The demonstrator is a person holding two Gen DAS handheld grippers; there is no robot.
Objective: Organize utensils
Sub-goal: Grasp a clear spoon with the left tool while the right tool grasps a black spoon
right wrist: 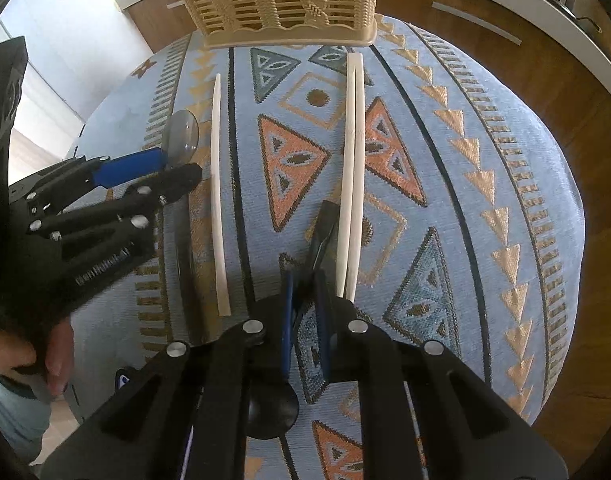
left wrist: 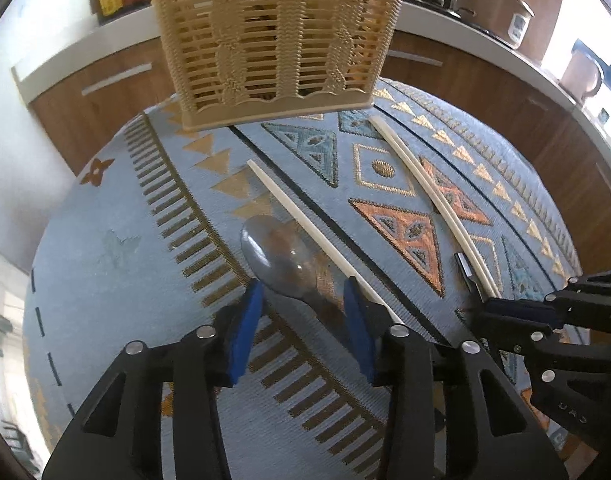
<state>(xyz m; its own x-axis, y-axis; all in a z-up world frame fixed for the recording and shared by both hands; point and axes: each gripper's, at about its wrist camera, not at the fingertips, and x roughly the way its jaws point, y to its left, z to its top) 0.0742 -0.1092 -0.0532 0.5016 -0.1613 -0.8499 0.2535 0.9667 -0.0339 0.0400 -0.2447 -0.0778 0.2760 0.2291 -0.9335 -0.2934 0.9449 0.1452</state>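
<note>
You had a round table under a blue patterned cloth (left wrist: pixel 117 248), with the beige slatted basket (left wrist: pixel 273 36) standing at its far edge. A pair of white chopsticks (right wrist: pixel 353 168) lay together mid-table, a single chopstick (right wrist: pixel 216 200) apart to their left. Your left gripper (left wrist: pixel 303 316) stood partly open astride the clear spoon (left wrist: pixel 281 258), pads not touching it. Your right gripper (right wrist: pixel 305 316) was clamped on a black spoon (right wrist: pixel 319 236).

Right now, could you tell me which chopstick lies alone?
The single chopstick beside the clear spoon; the other two lie side by side farther right.
</note>
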